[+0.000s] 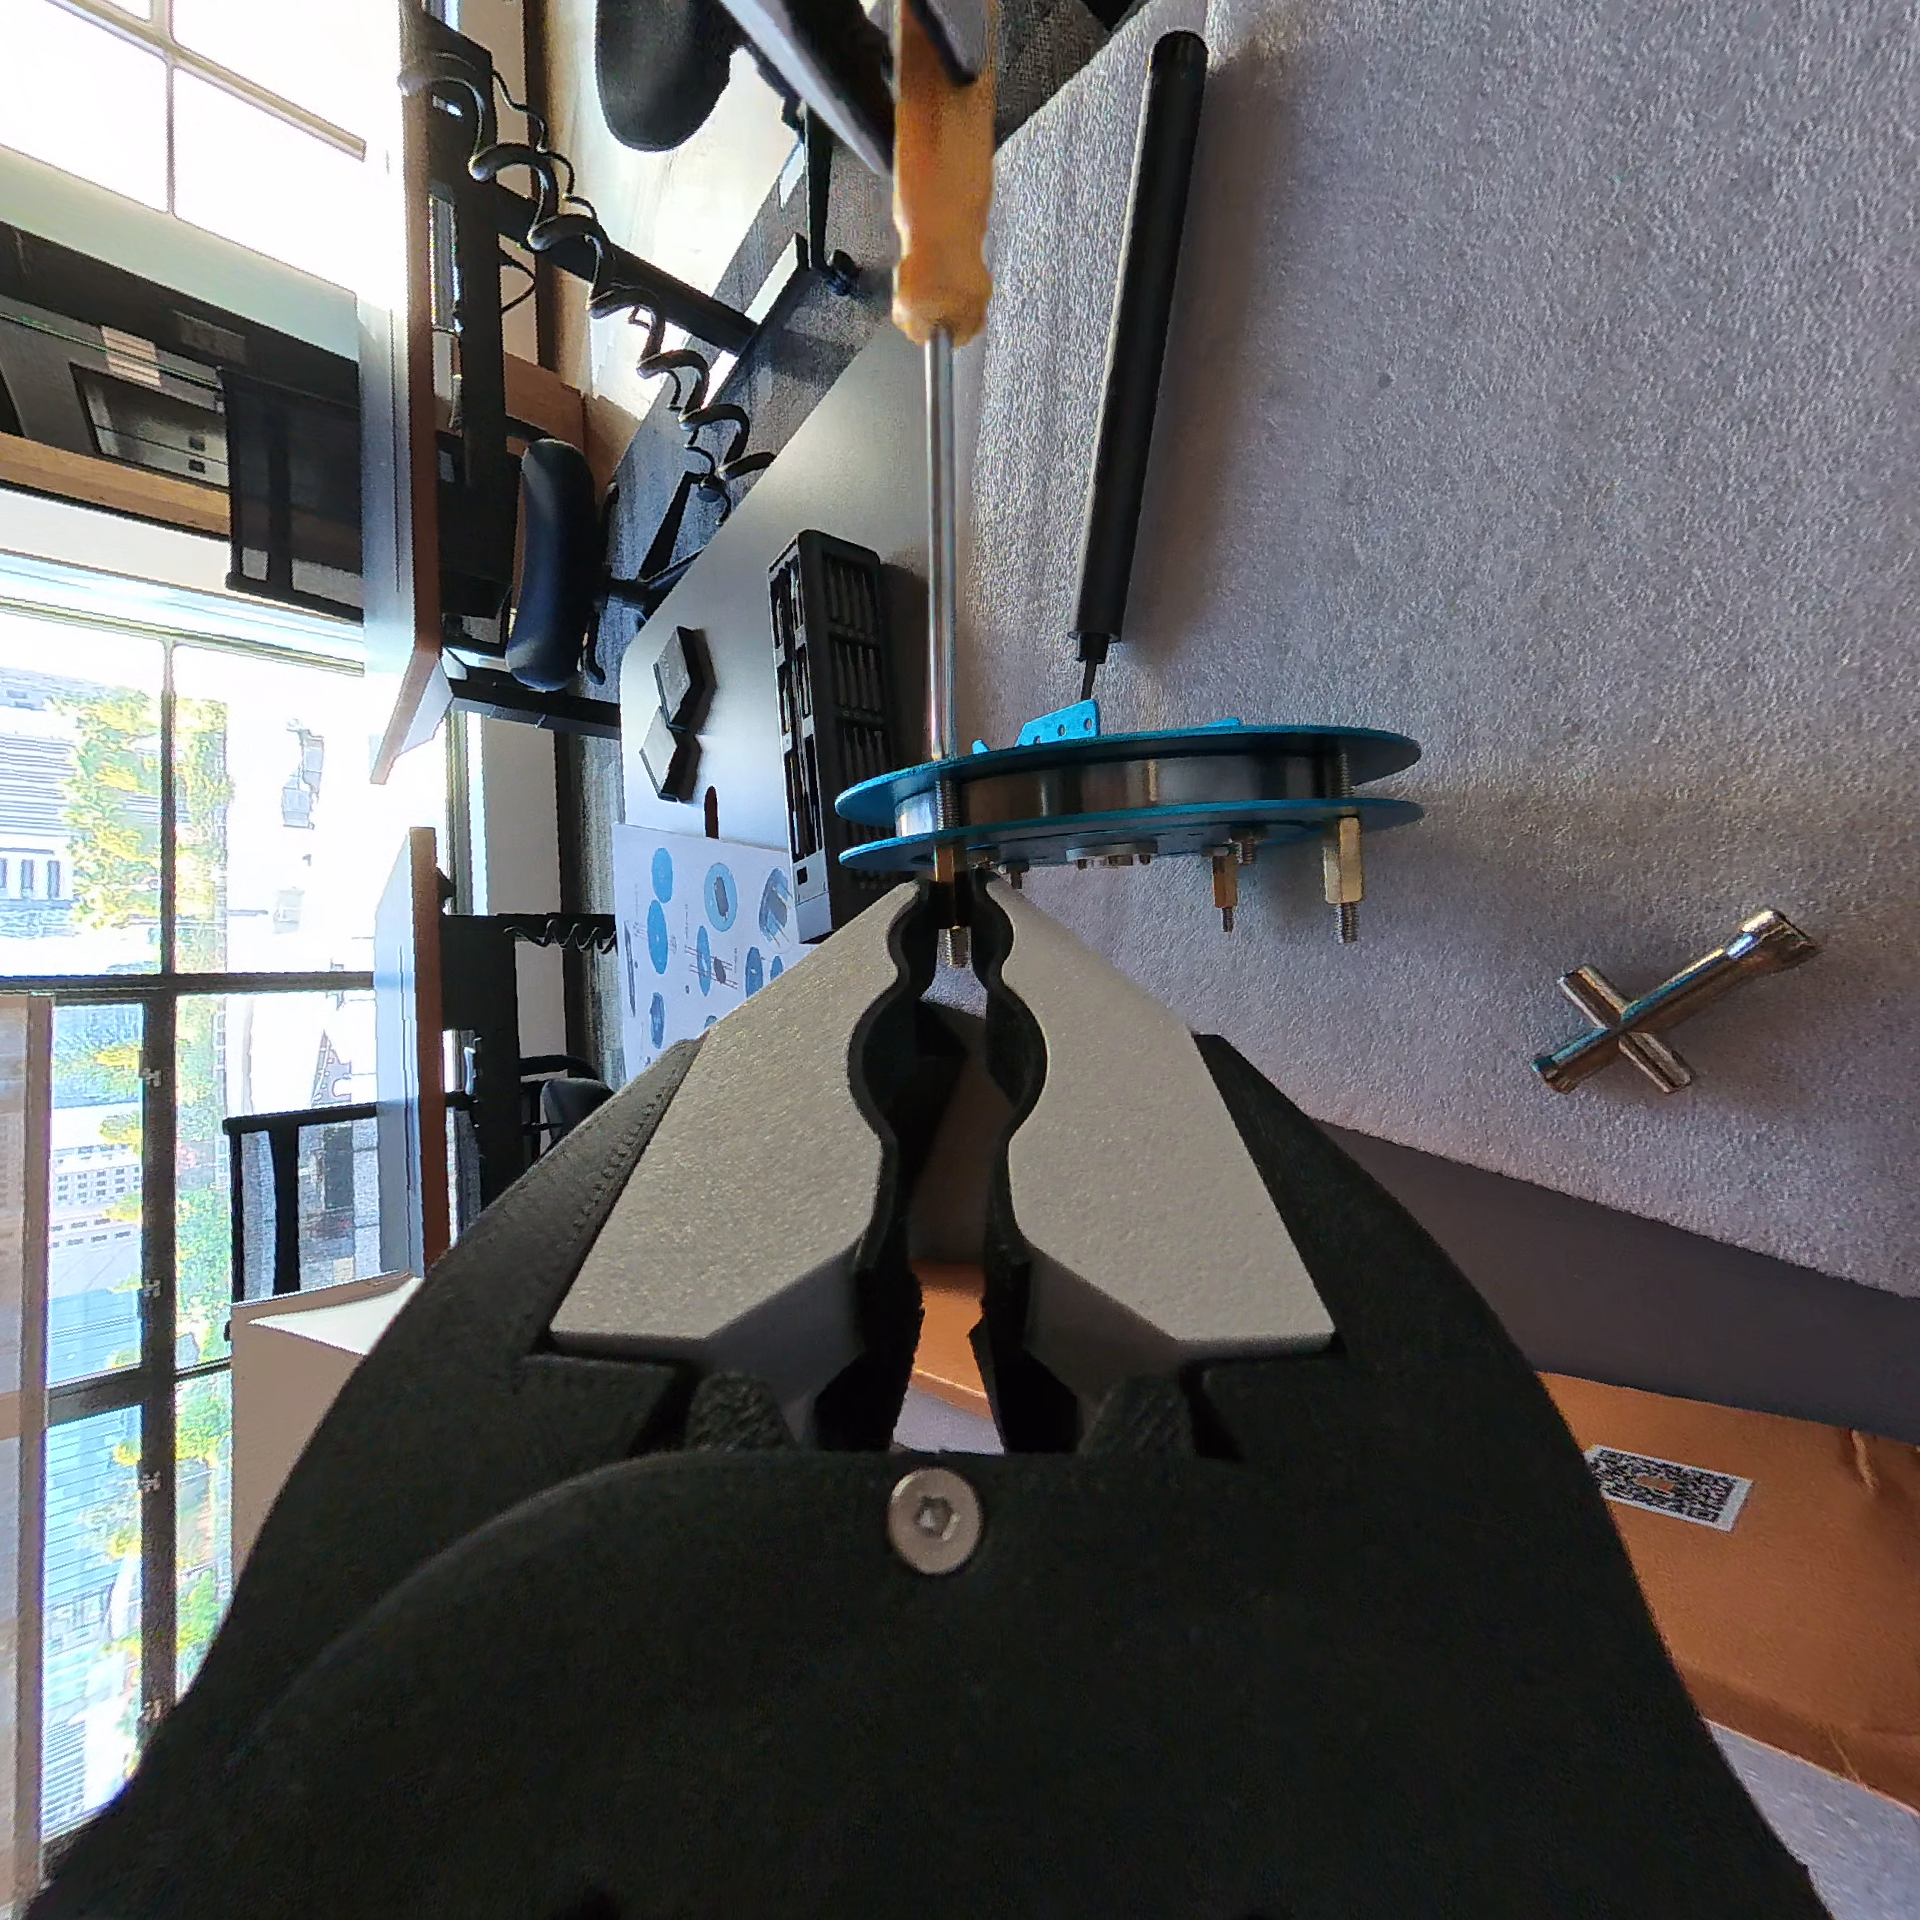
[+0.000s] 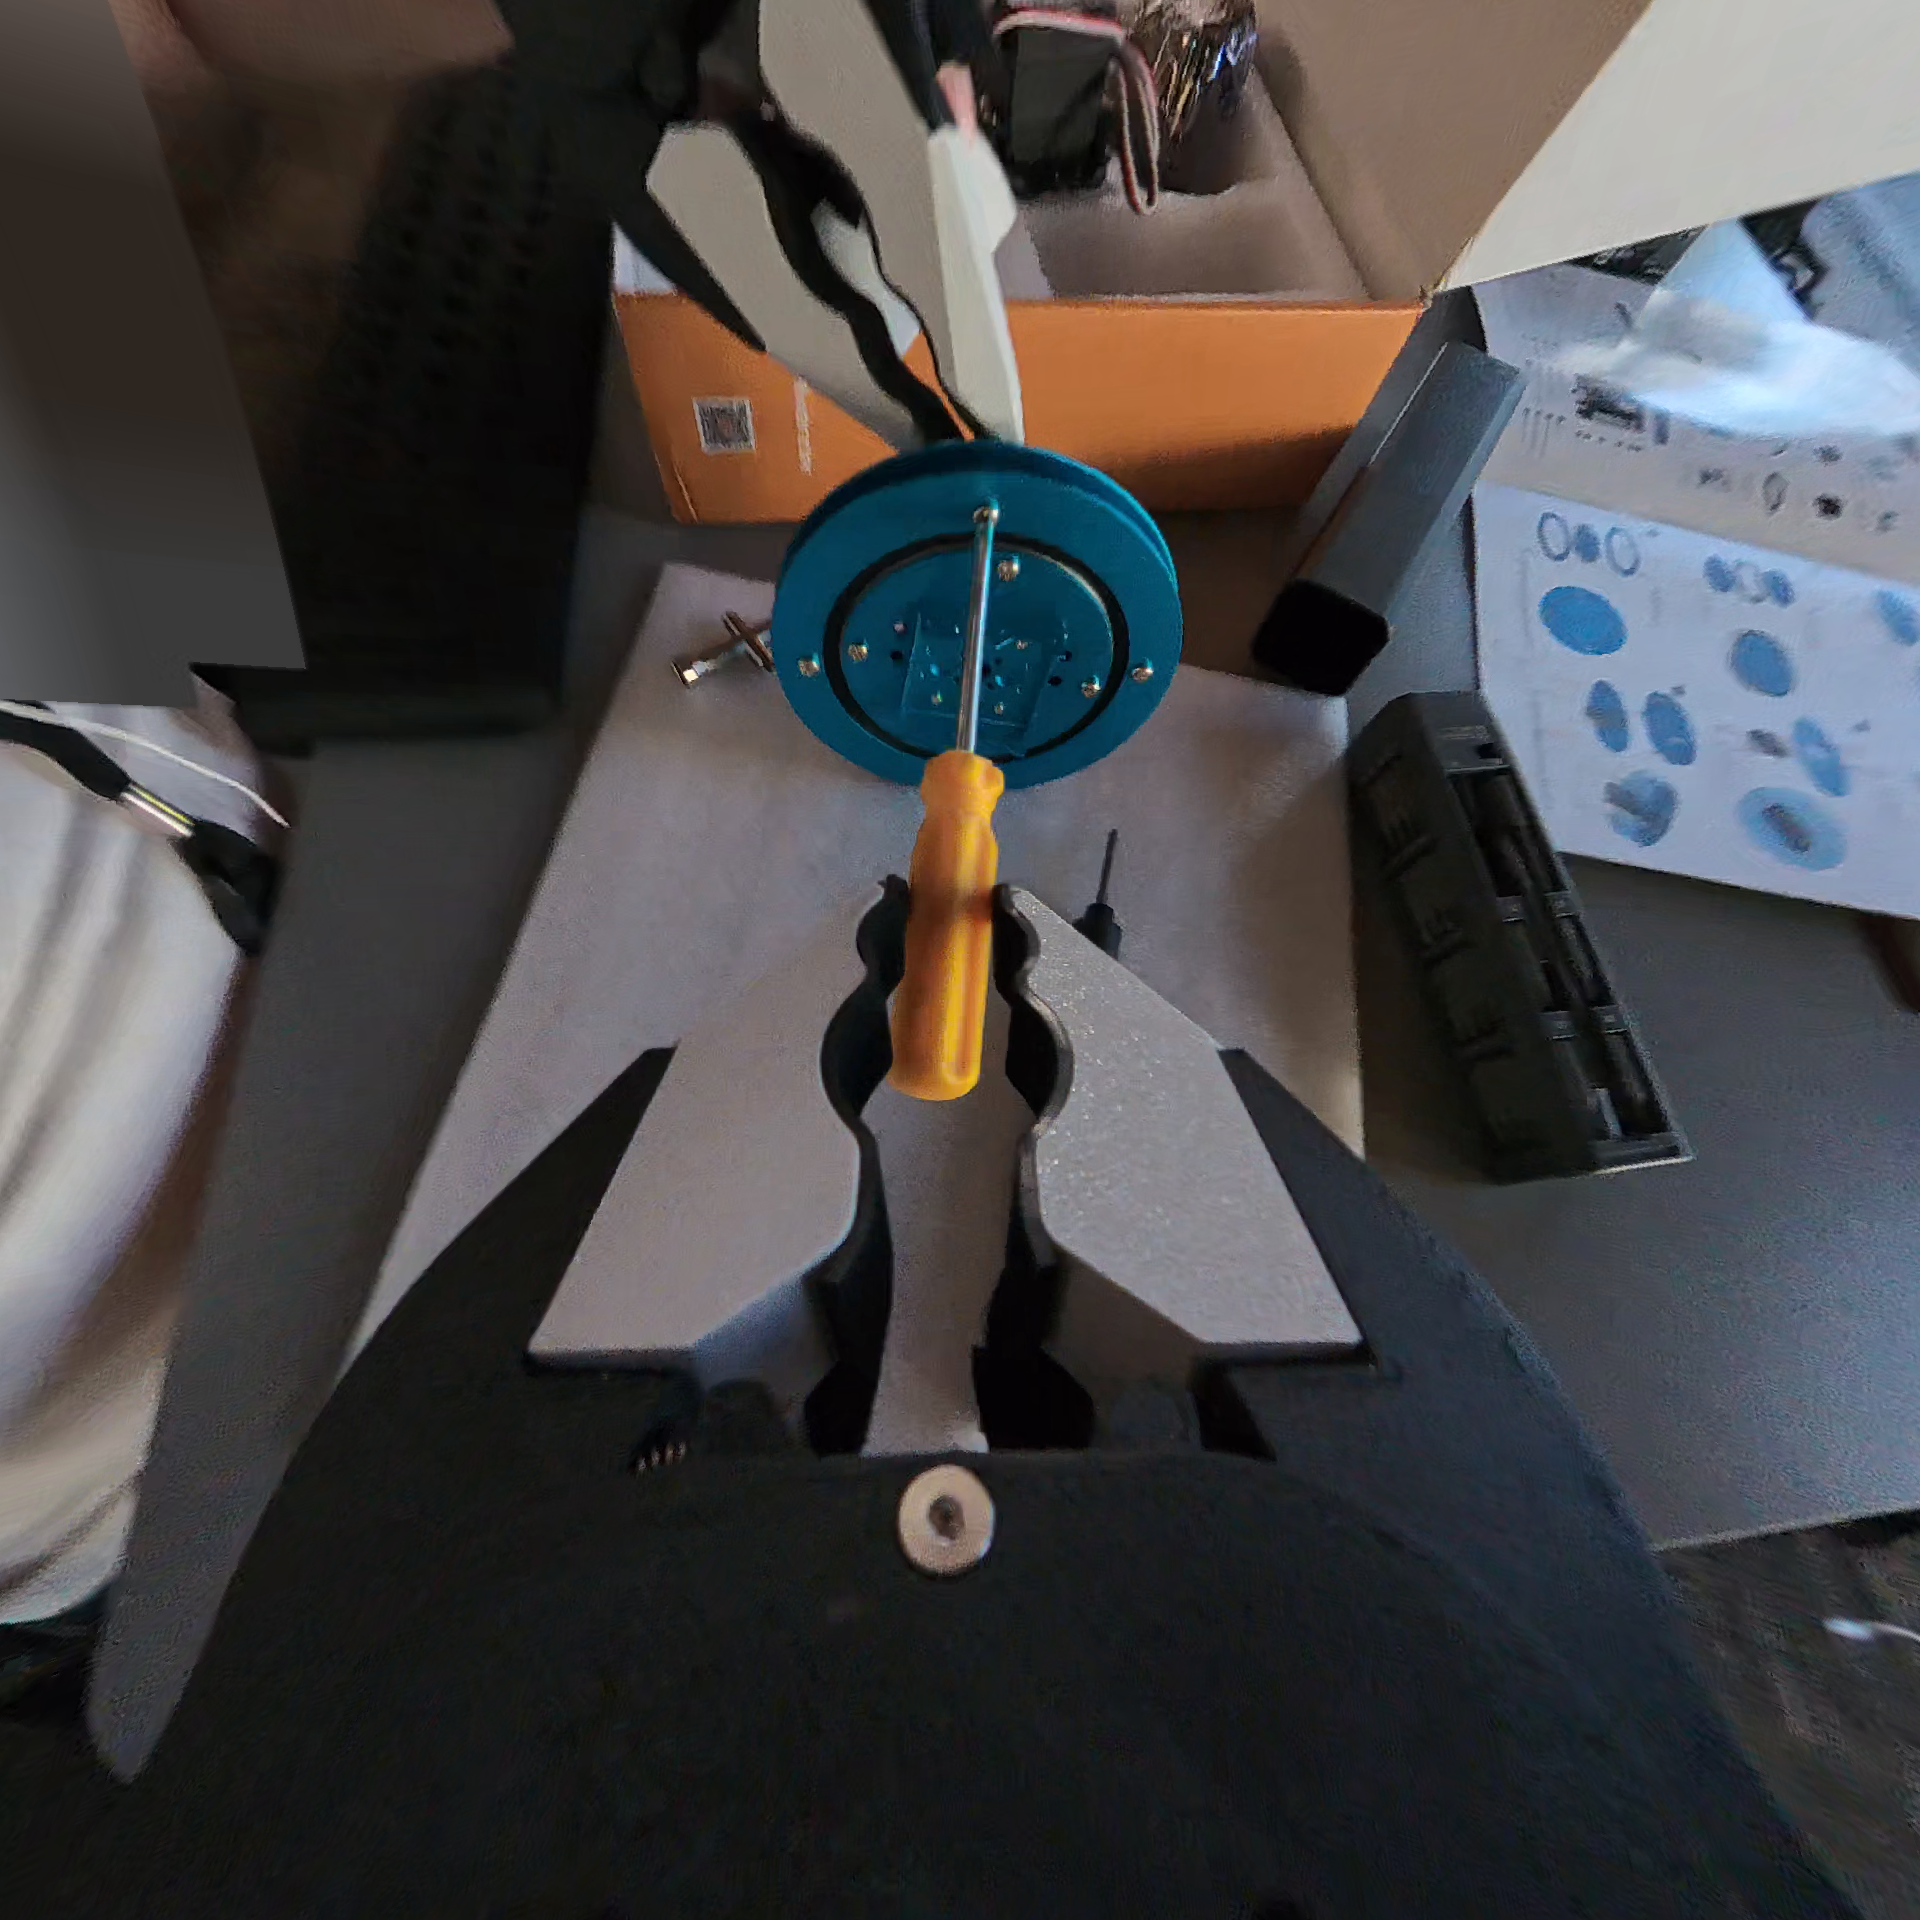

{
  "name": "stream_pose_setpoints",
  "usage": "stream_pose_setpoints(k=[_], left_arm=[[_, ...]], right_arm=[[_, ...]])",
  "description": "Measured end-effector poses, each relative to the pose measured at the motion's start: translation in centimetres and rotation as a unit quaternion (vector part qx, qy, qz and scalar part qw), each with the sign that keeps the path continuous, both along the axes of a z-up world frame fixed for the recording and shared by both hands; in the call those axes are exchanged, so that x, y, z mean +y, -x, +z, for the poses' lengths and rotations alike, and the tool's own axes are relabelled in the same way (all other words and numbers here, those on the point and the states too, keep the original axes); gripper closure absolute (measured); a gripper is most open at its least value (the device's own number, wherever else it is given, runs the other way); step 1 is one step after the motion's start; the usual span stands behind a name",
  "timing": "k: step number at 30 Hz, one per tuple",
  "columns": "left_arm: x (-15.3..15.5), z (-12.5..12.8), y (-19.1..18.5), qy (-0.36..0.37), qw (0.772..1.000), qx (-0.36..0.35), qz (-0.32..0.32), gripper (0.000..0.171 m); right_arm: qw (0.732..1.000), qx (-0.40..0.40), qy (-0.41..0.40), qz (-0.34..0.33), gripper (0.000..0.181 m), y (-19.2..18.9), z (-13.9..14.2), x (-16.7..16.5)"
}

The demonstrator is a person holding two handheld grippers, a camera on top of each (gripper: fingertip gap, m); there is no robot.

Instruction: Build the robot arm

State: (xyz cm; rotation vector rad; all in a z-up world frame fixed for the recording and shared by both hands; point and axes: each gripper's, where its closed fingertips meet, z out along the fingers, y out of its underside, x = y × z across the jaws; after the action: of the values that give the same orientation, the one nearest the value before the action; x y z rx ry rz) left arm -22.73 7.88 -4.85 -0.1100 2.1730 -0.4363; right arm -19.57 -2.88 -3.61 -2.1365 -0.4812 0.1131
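Right gripper (image 2: pixel 948 914) is clamped on the yellow screwdriver (image 2: pixel 943 935) by its handle; the metal shaft is run forward, its tip set against a screw near the far rim of the blue disc assembly (image 2: pixel 977 613).

Left gripper (image 1: pixel 954 914) is closed onto a brass standoff (image 1: pixel 954 906) on the underside of the same assembly, at its rim; the assembly is held off the grey foam mat (image 2: pixel 727 831).

A black precision driver (image 1: pixel 1138 343) is laid on the mat just beside the right gripper. A metal cross wrench (image 1: pixel 1673 1013) is seen near the mat's far left corner.

Off the mat's right edge, on the desk: a black bit case (image 2: pixel 1507 935), a printed instruction sheet (image 2: pixel 1704 665). An orange cardboard box (image 2: pixel 1143 395) is set past the mat's far edge.
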Motion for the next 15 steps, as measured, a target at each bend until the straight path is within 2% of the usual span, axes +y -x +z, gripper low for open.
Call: stream_pose_setpoints(k=[4, 5, 8, 10, 12, 15], left_arm=[[0.1, 0.0, 0.0, -0.003, 1.000, -0.002, 0.005, 0.167], [0.2, 0.0, 0.0, -0.003, 1.000, -0.003, 0.006, 0.167], [0.3, -0.1, 0.0, -0.003, 1.000, -0.005, 0.008, 0.167], [0.1, 0.0, 0.0, -0.002, 1.000, -0.005, 0.005, 0.167], [-0.2, 0.0, -0.1, -0.007, 1.000, -0.007, 0.002, 0.168], [-0.5, 0.1, -0.1, -0.017, 1.000, -0.009, -0.004, 0.168]], right_arm=[[0.997, -0.080, -0.012, -0.005, 0.168, 0.2, -0.5, 0.1], [0.998, -0.061, -0.011, -0.008, 0.167, 0.4, -0.4, 0.1], [0.997, 0.067, -0.011, -0.032, 0.168, 0.2, 0.4, 0.3], [0.991, 0.130, 0.008, -0.042, 0.168, -0.3, -0.1, 0.1], [0.992, 0.124, 0.005, -0.034, 0.168, -0.6, -1.0, 0.0], [0.997, 0.072, 0.008, -0.019, 0.167, -0.4, -2.6, -0.3]])
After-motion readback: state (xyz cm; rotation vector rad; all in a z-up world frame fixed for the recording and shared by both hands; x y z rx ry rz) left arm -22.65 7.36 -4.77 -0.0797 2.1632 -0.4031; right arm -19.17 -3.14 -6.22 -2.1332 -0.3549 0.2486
